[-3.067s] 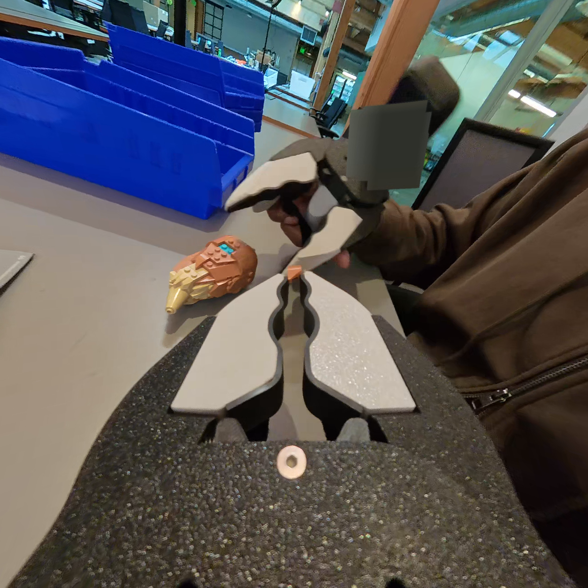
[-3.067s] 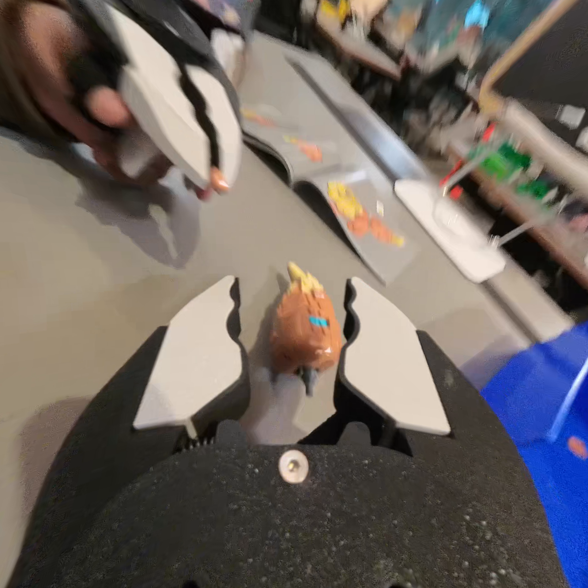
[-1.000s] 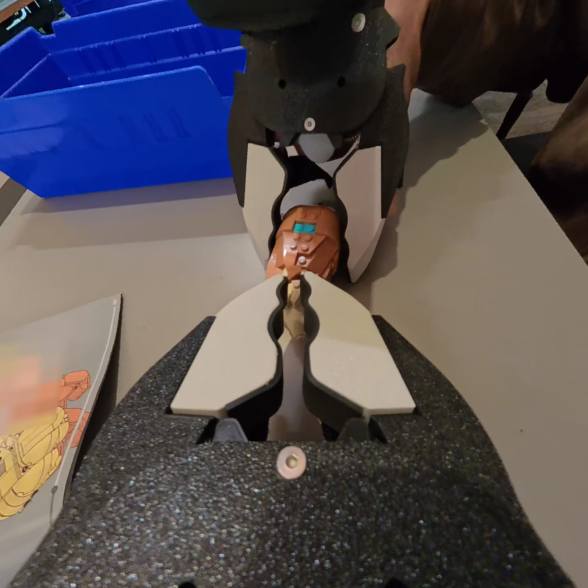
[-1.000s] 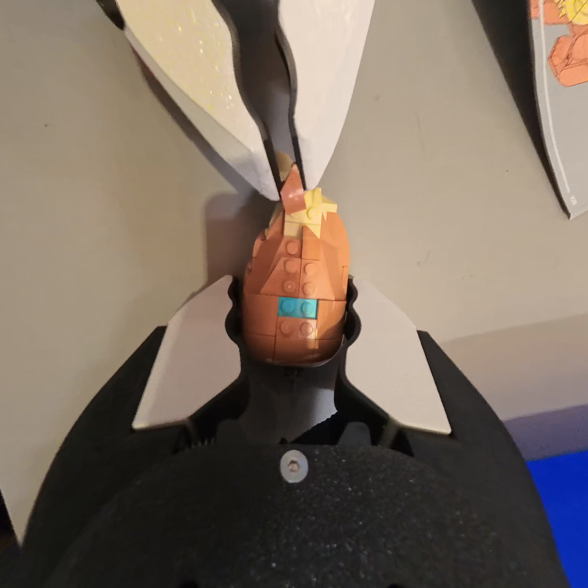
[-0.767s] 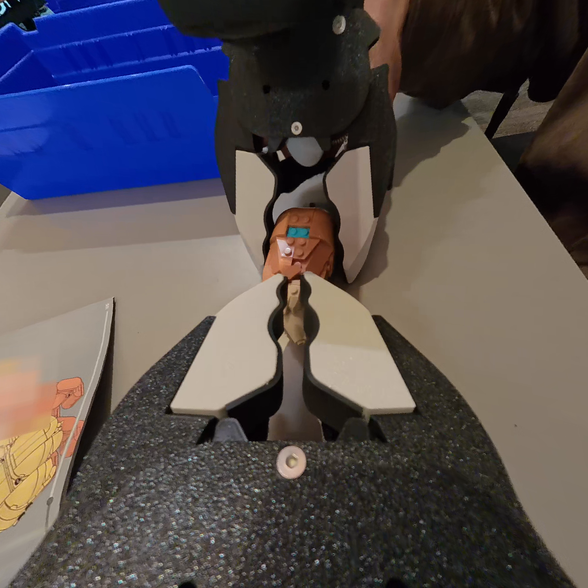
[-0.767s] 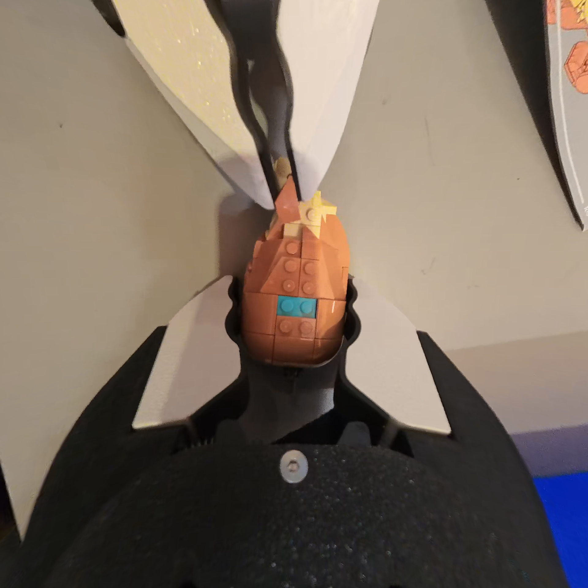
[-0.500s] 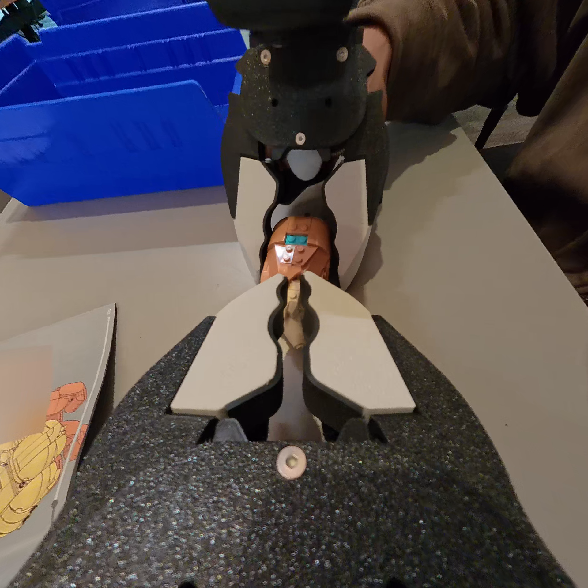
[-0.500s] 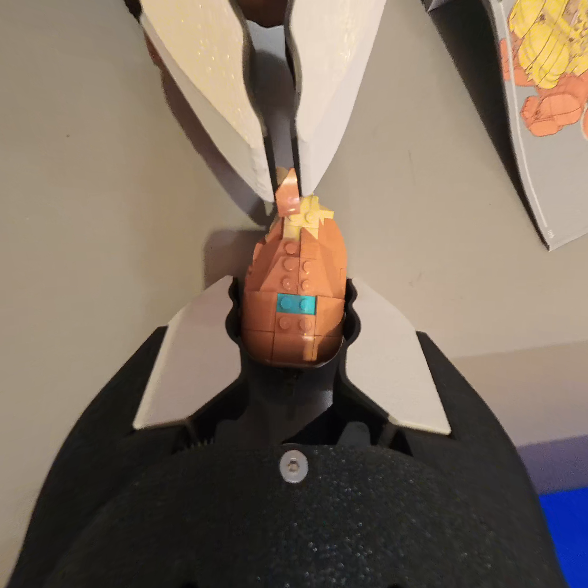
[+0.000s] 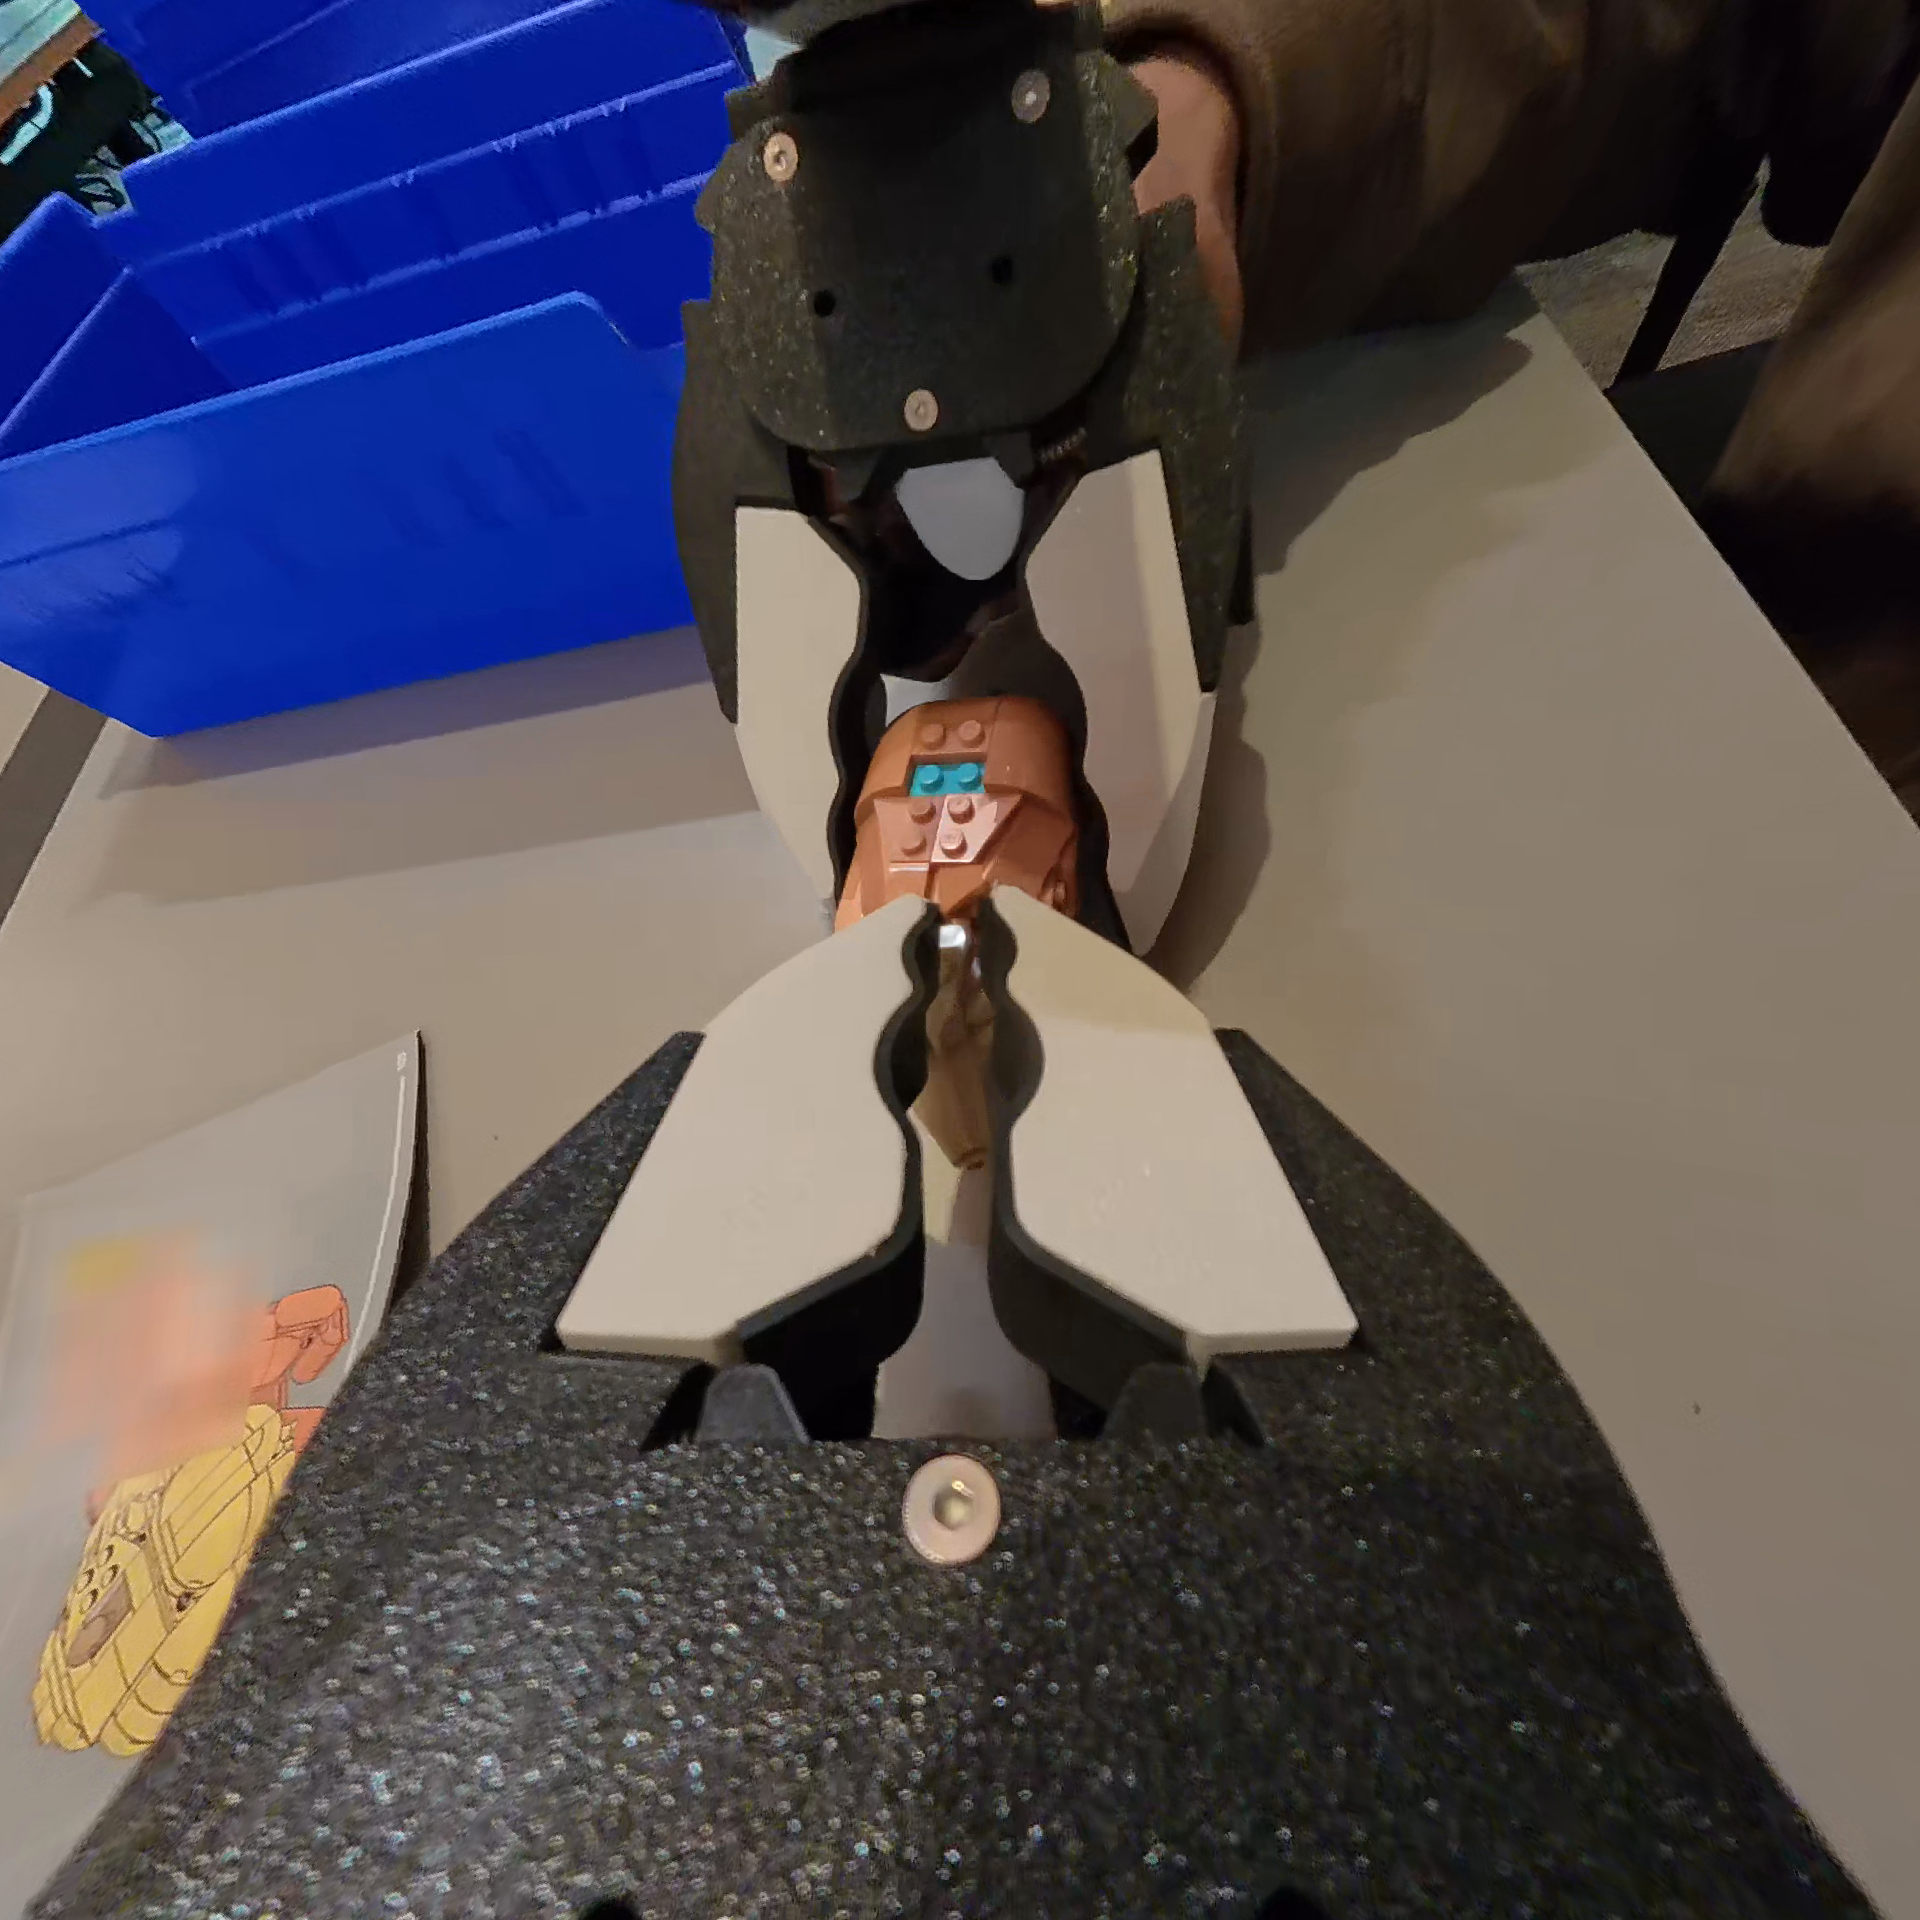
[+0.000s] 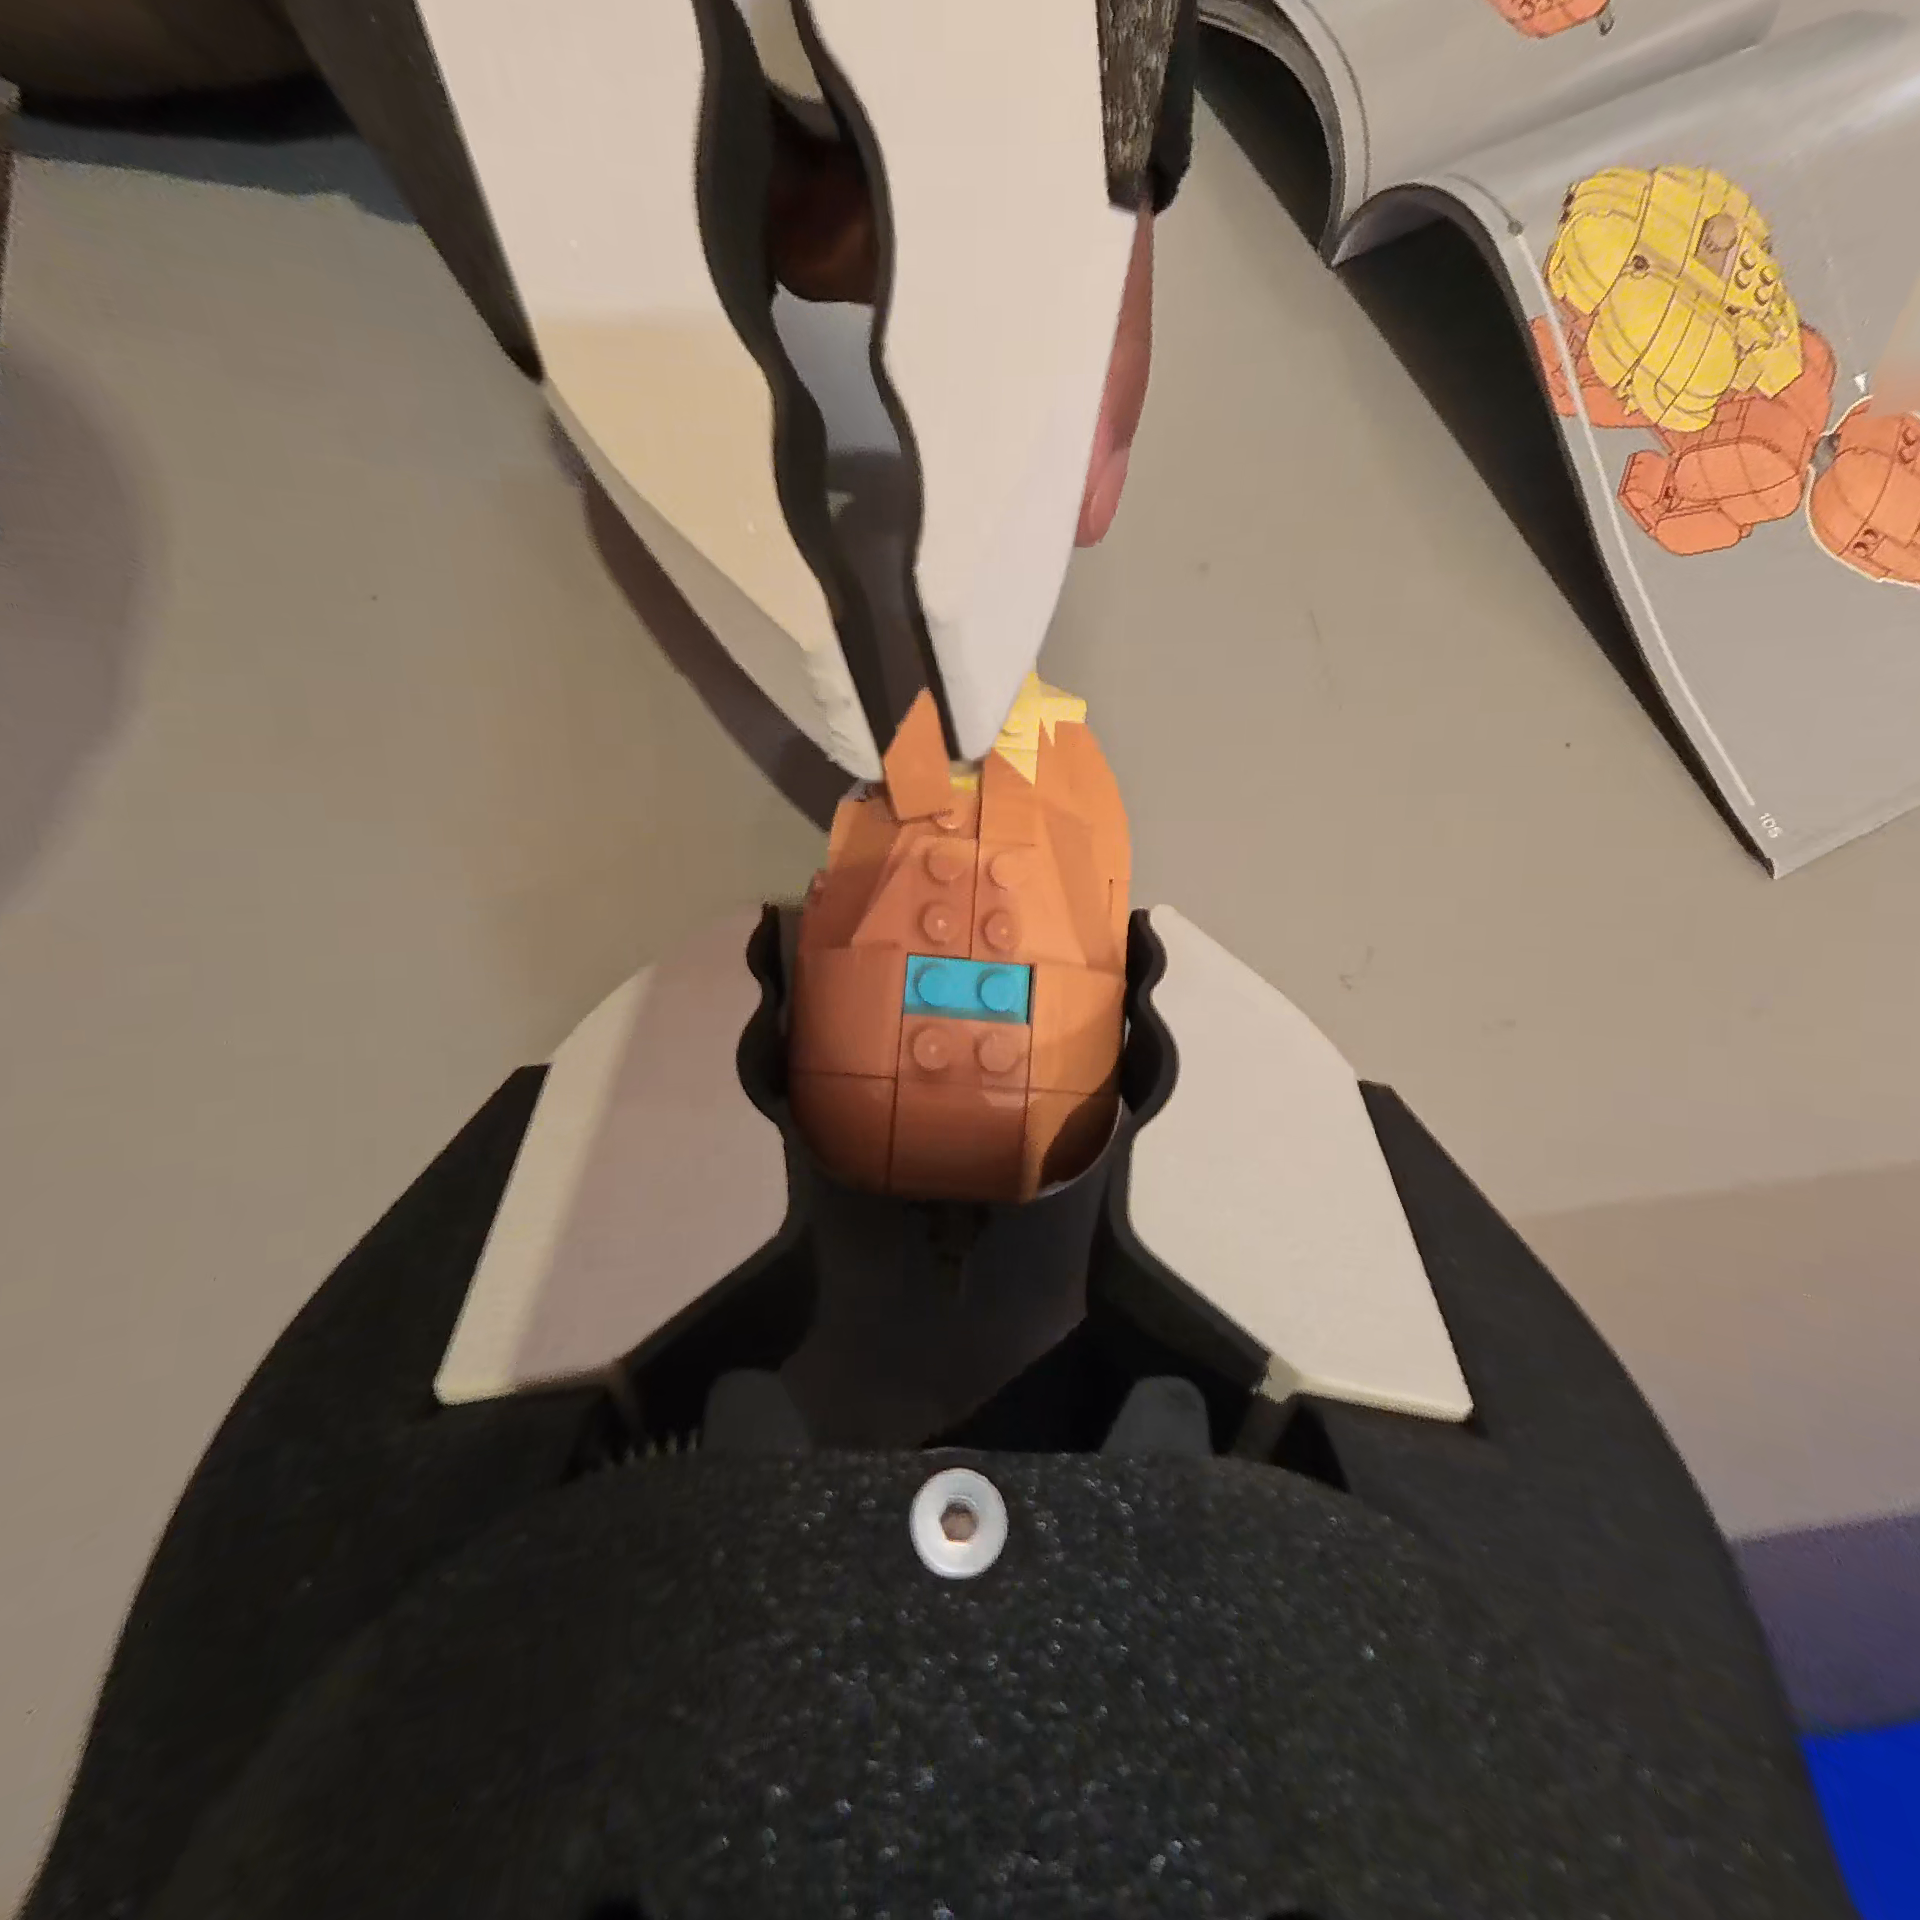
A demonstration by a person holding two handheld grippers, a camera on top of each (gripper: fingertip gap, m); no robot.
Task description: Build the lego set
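The grey table (image 9: 1507, 935) is seen across both views, with the blue bins (image 9: 343, 499) in the upper left of the left wrist view and the open instruction booklet (image 10: 1621, 436) in the upper right of the right wrist view. At frame centre of the right wrist view, the brown lego model (image 10: 961, 997) is clamped by its rounded sides in the right gripper (image 10: 956, 1023), whose jaws are spread only as wide as the model's body. From the top of that frame, the left gripper (image 10: 920, 743) is pressed nearly shut on a small brown wedge piece (image 10: 920, 764), which is tilted and touching the model's pointed, yellow-tipped end.

For the step to be done well, the wedge should probably be levelled over its studs before being pushed down, while the model is braced firmly.

Compared with half a second ago, the wedge has been brought lower onto the brown bricks and now covers part of the yellow tip, and more of the booklet has come into view.
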